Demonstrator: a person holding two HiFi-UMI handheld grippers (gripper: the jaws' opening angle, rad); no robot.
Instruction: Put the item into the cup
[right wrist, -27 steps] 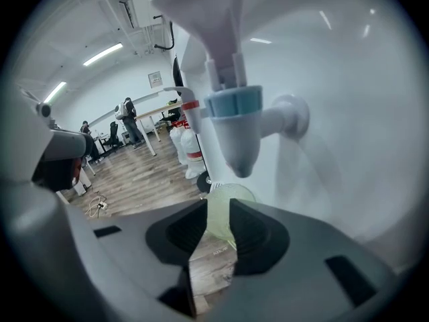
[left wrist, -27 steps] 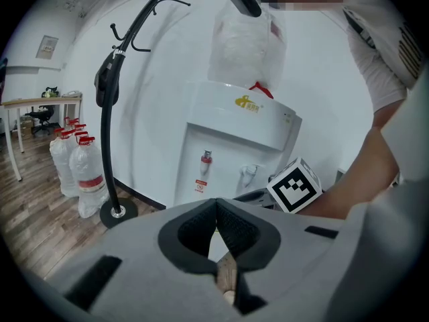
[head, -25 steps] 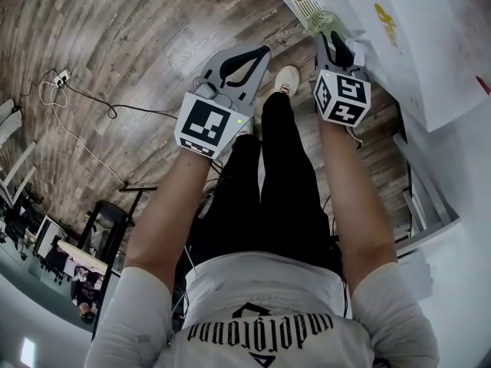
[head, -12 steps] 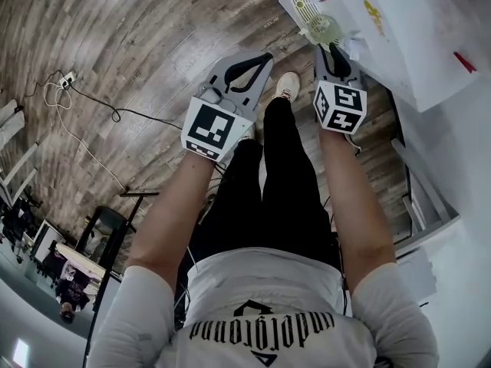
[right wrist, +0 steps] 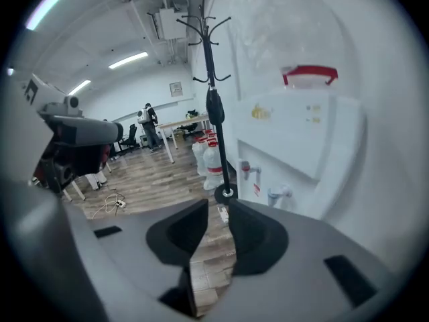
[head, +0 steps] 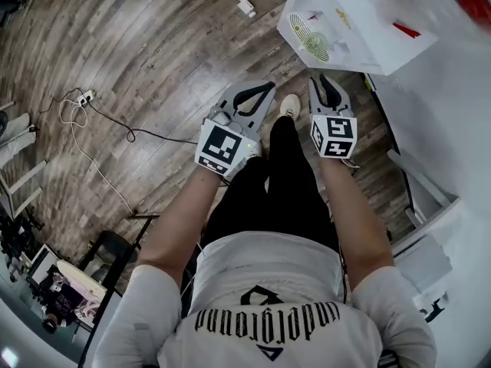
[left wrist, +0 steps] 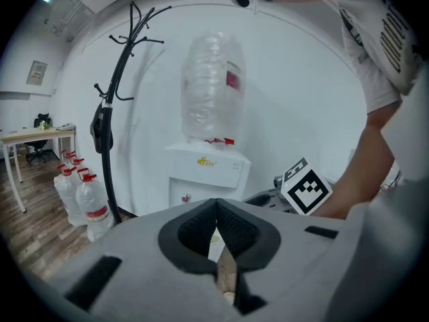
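No cup and no loose item show in any view. A white water dispenser point(head: 345, 18) stands ahead of me, with its round drip tray point(head: 312, 42) at the front. My left gripper point(head: 257, 90) hangs over the wooden floor with its pads point(left wrist: 231, 230) meeting and nothing between them. To its right, my right gripper point(head: 324, 80) points at the dispenser, a short way below the drip tray. Its jaws stand a little apart and are closing, with only floor seen between them point(right wrist: 218, 210). The dispenser's taps point(right wrist: 278, 194) lie ahead of it.
A large clear bottle point(left wrist: 211, 89) sits on top of the dispenser point(left wrist: 208, 173). A black coat rack point(left wrist: 110, 113) stands left of it, with several water bottles point(left wrist: 84, 196) on the floor beside it. Cables point(head: 84, 121) lie on the floor at the left. Desks and chairs point(right wrist: 161, 129) stand far off.
Both grippers have drawn back from the dispenser. The right one, close under the drip tray before, now sits clearly below it. The dispenser shows farther up in the head view.
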